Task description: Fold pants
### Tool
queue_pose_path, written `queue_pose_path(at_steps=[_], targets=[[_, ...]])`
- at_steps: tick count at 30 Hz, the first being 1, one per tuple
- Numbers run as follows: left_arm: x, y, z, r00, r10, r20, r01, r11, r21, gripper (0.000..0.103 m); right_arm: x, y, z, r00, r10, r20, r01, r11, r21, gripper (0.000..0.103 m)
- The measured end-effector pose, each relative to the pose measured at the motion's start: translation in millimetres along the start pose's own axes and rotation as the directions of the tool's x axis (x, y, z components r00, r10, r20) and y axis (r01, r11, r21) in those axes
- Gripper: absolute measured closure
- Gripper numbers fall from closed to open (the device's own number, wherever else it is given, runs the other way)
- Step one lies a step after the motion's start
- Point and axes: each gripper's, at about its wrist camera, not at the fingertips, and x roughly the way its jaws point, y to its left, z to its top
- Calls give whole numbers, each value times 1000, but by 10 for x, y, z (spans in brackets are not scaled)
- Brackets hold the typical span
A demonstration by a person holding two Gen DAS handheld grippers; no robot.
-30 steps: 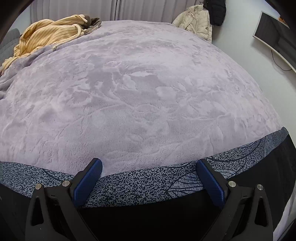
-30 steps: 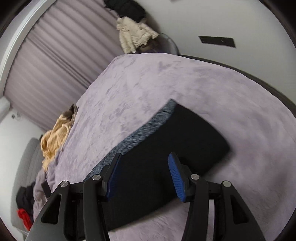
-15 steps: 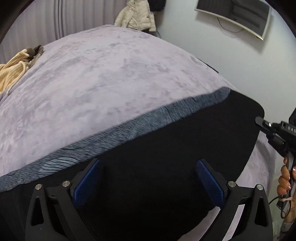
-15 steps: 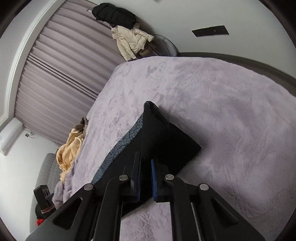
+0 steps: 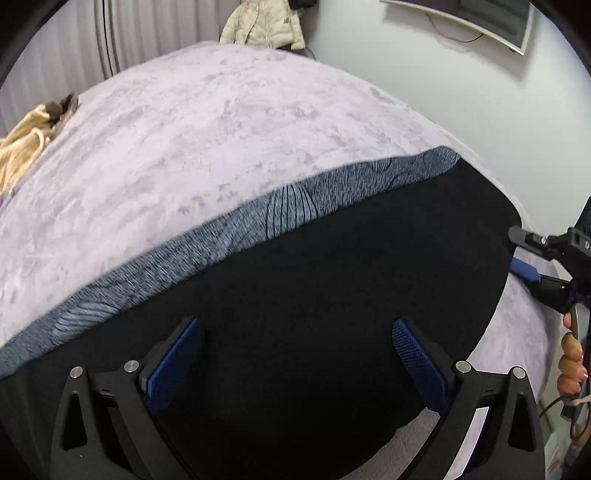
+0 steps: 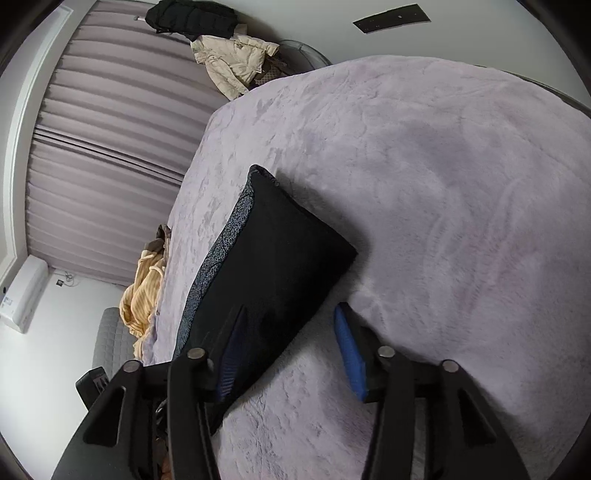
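Observation:
Black pants (image 5: 332, 295) lie folded on the lilac fleece bed cover (image 5: 184, 147), a blue-grey patterned band (image 5: 288, 206) showing along their far edge. My left gripper (image 5: 295, 354) hovers open over the black cloth with nothing between its pads. In the right wrist view the pants (image 6: 280, 251) stretch away from my right gripper (image 6: 290, 310). Its jaws are opening: the left finger is over the cloth, the right one over the bed cover (image 6: 443, 184), and neither pad presses. From the left wrist view, the right gripper (image 5: 515, 249) sits at the pants' right end.
A yellow striped garment (image 6: 144, 291) lies bunched at the bed's far side. A cream jacket (image 6: 236, 59) hangs by the curtain. A screen (image 5: 480, 18) is on the wall. A person's hand (image 5: 570, 362) grips the right tool. A grey seat (image 6: 110, 339) stands beside the bed.
The left view swung from the patterned edge to over the black cloth. The right gripper shut on the pants' end half a second ago, and now stands apart with the cloth lying flat.

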Motion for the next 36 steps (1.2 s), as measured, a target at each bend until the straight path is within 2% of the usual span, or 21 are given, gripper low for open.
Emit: queue_pose_path(at_steps=[4, 7, 9, 11, 12, 13, 15, 17, 19, 21, 22, 24, 31, 36], targets=[[35, -68, -90, 998, 50, 48, -51, 998, 25, 1, 168, 118, 59, 1000, -10, 14, 10, 1000, -30, 45], [46, -62, -109, 997, 46, 56, -48, 999, 24, 1, 169, 243, 30, 995, 94, 44, -91, 994, -52, 56], [56, -76, -99, 998, 48, 51, -50, 998, 26, 1, 224, 301, -9, 988, 153, 36, -150, 986, -79, 56], [32, -94, -43, 998, 56, 33, -57, 998, 22, 1, 381, 224, -57, 991, 131, -2, -131, 990, -56, 57], [5, -80, -15, 998, 49, 31, -49, 999, 17, 1, 440, 173, -70, 994, 107, -3, -107, 993, -52, 67], [7, -45, 72, 999, 31, 37, -31, 999, 9, 1, 469, 127, -81, 996, 90, 9, -89, 994, -56, 72], [-68, -46, 256, 996, 12, 83, -10, 1000, -26, 1, 477, 104, -87, 994, 106, 27, -104, 993, -63, 72], [-47, -39, 442, 995, 33, 99, -28, 998, -58, 1, 484, 150, -109, 995, 86, 42, -81, 992, -92, 72], [118, 8, 619, 992, 100, 74, -93, 990, -103, 1, 477, 164, -136, 995, 80, 60, -73, 991, -116, 72], [472, 91, 717, 984, 175, 19, -172, 979, -106, 0, 487, 163, -145, 993, 88, 75, -78, 988, -132, 72], [619, 146, 715, 987, 159, -12, -159, 981, -116, 0, 502, 175, -147, 993, 90, 78, -78, 988, -135, 72], [606, 242, 678, 993, 117, 1, -115, 980, -164, 0, 518, 195, -153, 994, 79, 82, -66, 987, -149, 72], [244, 154, 540, 990, 138, 31, -134, 985, -109, 0, 552, 205, -132, 991, 100, 91, -84, 984, -159, 70], [102, 12, 419, 995, 99, 34, -95, 990, -104, 0, 563, 191, -135, 990, 103, 93, -87, 984, -158, 70]])
